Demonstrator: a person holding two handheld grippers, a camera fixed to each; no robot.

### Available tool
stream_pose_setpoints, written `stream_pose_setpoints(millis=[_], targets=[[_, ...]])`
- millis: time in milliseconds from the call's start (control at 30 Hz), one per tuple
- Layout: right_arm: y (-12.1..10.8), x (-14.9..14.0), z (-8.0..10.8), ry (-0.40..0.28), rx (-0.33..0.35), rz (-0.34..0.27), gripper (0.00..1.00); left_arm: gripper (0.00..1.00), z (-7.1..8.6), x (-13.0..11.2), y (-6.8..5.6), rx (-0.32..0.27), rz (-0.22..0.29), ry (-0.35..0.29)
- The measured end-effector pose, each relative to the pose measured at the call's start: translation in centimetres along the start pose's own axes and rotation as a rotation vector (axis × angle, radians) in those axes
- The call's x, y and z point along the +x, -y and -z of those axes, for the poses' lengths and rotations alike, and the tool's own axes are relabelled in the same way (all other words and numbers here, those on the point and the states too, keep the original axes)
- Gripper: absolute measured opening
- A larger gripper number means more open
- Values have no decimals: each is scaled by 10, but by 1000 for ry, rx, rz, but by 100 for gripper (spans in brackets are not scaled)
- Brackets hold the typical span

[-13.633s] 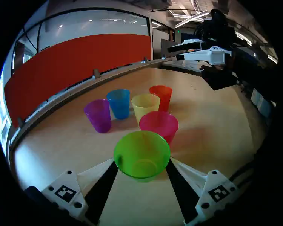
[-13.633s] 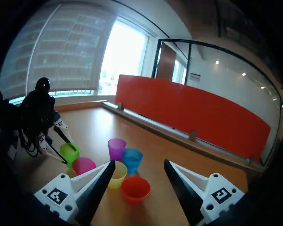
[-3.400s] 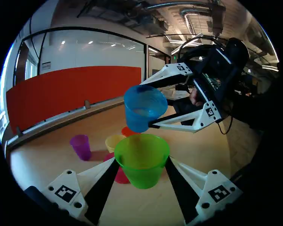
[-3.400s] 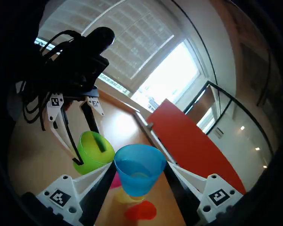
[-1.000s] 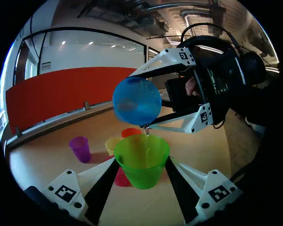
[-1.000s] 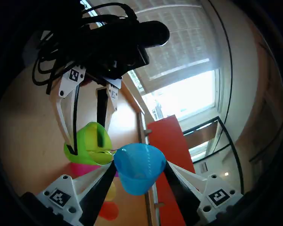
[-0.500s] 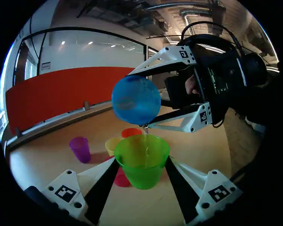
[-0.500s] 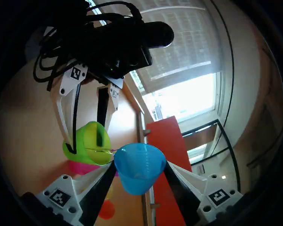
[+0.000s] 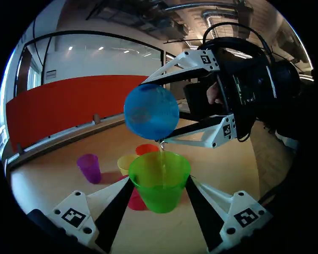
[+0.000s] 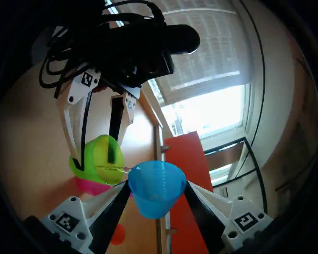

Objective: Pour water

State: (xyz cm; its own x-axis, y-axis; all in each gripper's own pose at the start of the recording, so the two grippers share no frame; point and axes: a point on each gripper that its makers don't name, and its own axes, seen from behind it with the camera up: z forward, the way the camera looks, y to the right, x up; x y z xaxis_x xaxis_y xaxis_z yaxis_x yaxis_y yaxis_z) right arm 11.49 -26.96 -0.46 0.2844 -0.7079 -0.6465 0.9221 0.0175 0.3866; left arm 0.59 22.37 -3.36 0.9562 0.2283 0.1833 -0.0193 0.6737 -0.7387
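Your right gripper pinches a tipped blue plastic cup, water trickling into the green plastic cup your left gripper clamps.

Left gripper view: it rides your left tongs, about level above the pale wooden table, and faces the long red wall panel. The translucent green plastic cup sits very near its lens.
Right gripper view: it rides your right tongs, rolled hard over, so the table stands at left and the bright window at right. The translucent blue plastic cup is closest.
Shared: each view faces the other's tongs at close range. Both take in the two cups, the table and the red wall panel.
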Motion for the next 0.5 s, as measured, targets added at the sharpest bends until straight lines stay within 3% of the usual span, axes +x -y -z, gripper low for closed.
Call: stream_pose_setpoints(millis=[500], targets=[[0,6,-2,5,-5,45,92,85,0,1,0,0,-2,-1]])
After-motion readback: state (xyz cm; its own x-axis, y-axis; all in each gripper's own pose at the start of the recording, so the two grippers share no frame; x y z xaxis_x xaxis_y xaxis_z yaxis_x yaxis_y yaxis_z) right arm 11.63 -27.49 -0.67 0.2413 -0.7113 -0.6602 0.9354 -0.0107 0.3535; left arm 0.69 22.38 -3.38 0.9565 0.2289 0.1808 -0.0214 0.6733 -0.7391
